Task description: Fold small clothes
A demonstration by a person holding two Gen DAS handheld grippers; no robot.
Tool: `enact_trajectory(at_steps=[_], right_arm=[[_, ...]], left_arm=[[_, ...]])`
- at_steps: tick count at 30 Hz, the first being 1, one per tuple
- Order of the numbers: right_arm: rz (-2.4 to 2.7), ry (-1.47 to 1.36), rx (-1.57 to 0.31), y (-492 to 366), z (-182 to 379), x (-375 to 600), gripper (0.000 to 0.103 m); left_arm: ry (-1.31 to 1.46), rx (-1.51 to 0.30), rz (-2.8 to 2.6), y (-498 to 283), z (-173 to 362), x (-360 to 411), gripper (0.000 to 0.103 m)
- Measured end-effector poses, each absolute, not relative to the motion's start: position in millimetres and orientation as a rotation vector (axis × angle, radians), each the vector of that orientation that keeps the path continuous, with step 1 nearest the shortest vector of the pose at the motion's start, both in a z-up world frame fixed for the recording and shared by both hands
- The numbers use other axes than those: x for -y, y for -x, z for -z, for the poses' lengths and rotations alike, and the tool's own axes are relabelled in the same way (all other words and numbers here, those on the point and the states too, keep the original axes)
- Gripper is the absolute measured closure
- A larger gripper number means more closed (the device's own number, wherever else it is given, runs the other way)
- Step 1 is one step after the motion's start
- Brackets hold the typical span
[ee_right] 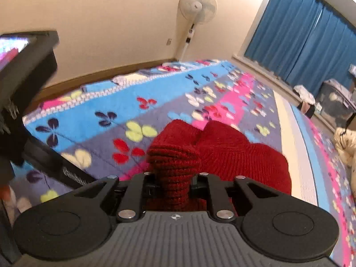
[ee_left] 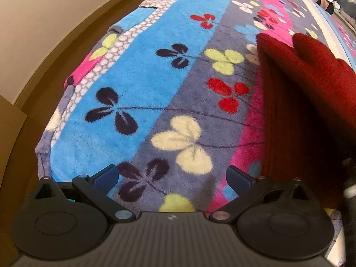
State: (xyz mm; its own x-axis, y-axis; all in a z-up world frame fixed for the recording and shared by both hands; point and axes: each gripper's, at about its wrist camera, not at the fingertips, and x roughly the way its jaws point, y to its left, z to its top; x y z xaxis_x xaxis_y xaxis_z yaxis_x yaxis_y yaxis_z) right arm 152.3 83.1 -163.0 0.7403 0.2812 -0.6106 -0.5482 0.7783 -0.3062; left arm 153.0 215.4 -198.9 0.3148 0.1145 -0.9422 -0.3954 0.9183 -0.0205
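A red knitted garment hangs over the flowered blanket. My right gripper is shut on a bunched ribbed edge of it, and the rest of the knit spreads out ahead and to the right. In the left wrist view the same red knitted garment fills the right side, lifted off the blanket. My left gripper stands open above the blanket with nothing between its blue fingertips, just left of the garment's ribbed edge.
The bed sits against a cream wall with a wooden skirting on the left. A standing fan and blue curtains are beyond the bed. The left gripper's body looms at the left of the right wrist view. A cream fluffy item lies at the bed's right edge.
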Motion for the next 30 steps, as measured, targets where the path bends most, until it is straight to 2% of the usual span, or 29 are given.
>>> enact_trajectory(at_steps=[2, 5, 8, 11, 13, 17, 19, 20, 23, 26, 30], right_arm=[[-0.5, 0.537, -0.652, -151, 185, -86, 0.085], [-0.543, 0.654, -0.63, -137, 212, -91, 0.066], [-0.625, 0.541, -0.63, -131, 191, -74, 0.047], [-0.711, 0.297, -0.698, -129, 150, -36, 0.05], [-0.681, 0.196, -0.674, -123, 124, -4, 0.05], [-0.456, 0.204, -0.593, -128, 104, 49, 0.057], [-0.363, 0.219, -0.631, -141, 113, 66, 0.062], [-0.348, 0.202, -0.665, -146, 121, 71, 0.068], [-0.357, 0.178, -0.858, -158, 167, 72, 0.081], [-0.373, 0.21, -0.856, -140, 196, 69, 0.081], [-0.438, 0.208, -0.857, -145, 181, 77, 0.082]], left_arm=[[0.271, -1.206, -0.346, -152, 197, -216, 0.0], [0.276, -1.202, -0.355, -150, 193, -219, 0.0], [0.264, -1.184, -0.348, -146, 186, -216, 0.0], [0.26, -1.167, -0.324, -147, 173, -208, 0.0], [0.255, -1.132, -0.296, -147, 157, -197, 0.0], [0.237, -1.072, -0.218, -155, 130, -164, 0.0], [0.193, -1.064, -0.187, -166, 127, -141, 0.0], [0.166, -1.078, -0.185, -173, 131, -132, 0.0], [0.052, -1.129, -0.212, -189, 159, -111, 0.0], [0.022, -1.156, -0.206, -180, 190, -114, 0.0], [0.043, -1.129, -0.182, -168, 183, -120, 0.0]])
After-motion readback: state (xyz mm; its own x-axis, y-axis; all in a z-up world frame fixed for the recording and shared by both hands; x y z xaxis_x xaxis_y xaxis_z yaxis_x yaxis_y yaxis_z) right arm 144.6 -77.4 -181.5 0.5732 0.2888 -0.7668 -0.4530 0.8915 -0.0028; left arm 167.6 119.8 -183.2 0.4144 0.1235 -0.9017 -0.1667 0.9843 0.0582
